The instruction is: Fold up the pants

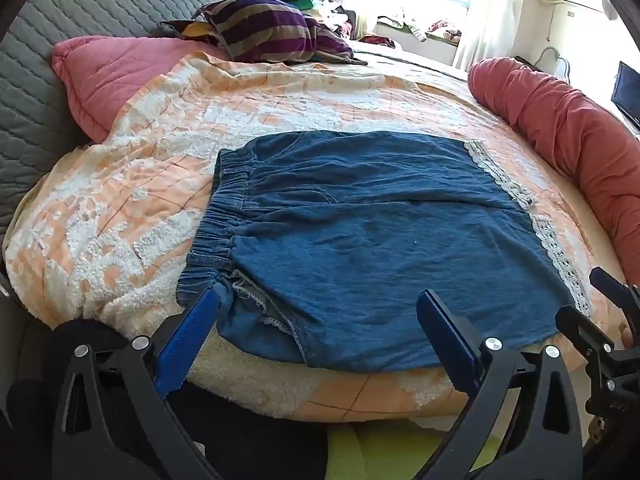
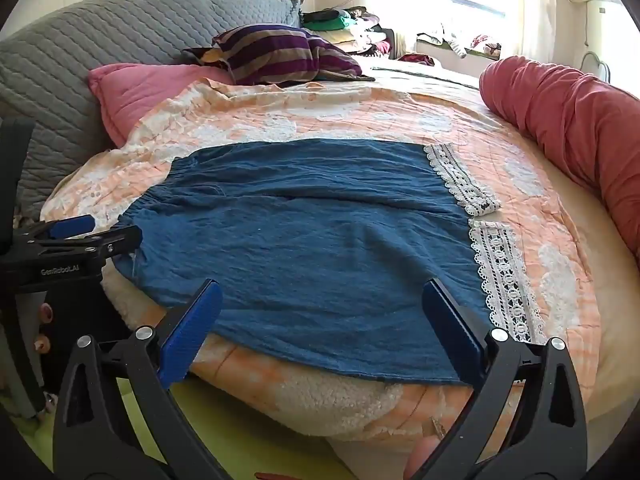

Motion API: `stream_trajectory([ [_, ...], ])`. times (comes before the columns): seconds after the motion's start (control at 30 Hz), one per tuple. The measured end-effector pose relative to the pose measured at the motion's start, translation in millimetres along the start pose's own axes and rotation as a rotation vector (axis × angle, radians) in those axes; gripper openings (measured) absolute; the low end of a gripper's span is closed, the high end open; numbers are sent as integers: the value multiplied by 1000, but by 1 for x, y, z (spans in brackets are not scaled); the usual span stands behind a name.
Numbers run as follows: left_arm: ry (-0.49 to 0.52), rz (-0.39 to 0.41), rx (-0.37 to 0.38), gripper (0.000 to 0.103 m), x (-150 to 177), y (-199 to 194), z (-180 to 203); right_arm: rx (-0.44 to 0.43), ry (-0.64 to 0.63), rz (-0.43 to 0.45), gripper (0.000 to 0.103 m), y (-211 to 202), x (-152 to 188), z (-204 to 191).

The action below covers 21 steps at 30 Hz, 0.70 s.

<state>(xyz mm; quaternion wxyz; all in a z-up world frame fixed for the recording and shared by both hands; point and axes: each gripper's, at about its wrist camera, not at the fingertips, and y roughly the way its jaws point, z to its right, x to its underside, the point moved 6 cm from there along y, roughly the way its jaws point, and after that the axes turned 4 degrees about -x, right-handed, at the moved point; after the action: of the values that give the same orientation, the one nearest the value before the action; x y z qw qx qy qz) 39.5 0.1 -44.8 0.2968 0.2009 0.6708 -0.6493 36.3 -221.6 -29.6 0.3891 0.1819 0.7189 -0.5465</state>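
Left claw (image 1: 320, 312): spread wide, holding nothing, low at the near edge of the pants (image 1: 372, 232), its left finger (image 1: 188, 336) just beside the waistband corner. Right claw (image 2: 320, 320): likewise wide apart and empty, low over the near hem. The pants, blue denim with white lace cuffs (image 2: 500, 280), lie flat on the bed's orange quilt (image 2: 280, 116), waistband to the left, legs side by side.

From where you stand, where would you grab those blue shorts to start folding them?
Probably the near edge of the blue shorts, one corner each: the left gripper by the elastic waistband, the right gripper by the lace hem. They lie flat, that edge nearest both open jaws, so it lifts over easily.
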Motion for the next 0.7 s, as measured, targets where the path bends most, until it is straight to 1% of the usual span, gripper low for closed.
stream_trajectory([
  [0.27, -2, 4, 1, 99, 0, 0, 0, 0, -11, -9, 94, 0, -3, 3],
  [0.3, 1, 4, 1, 99, -2, -5, 7, 3, -12, -9, 94, 0, -3, 1],
  [0.43, 3, -1, 0, 99, -3, -6, 9, -1, -14, -12, 94, 0, -4, 7],
  [0.7, 2, 4, 5, 99, -1, -6, 7, 9, -17, -10, 94, 1, 4, -4],
])
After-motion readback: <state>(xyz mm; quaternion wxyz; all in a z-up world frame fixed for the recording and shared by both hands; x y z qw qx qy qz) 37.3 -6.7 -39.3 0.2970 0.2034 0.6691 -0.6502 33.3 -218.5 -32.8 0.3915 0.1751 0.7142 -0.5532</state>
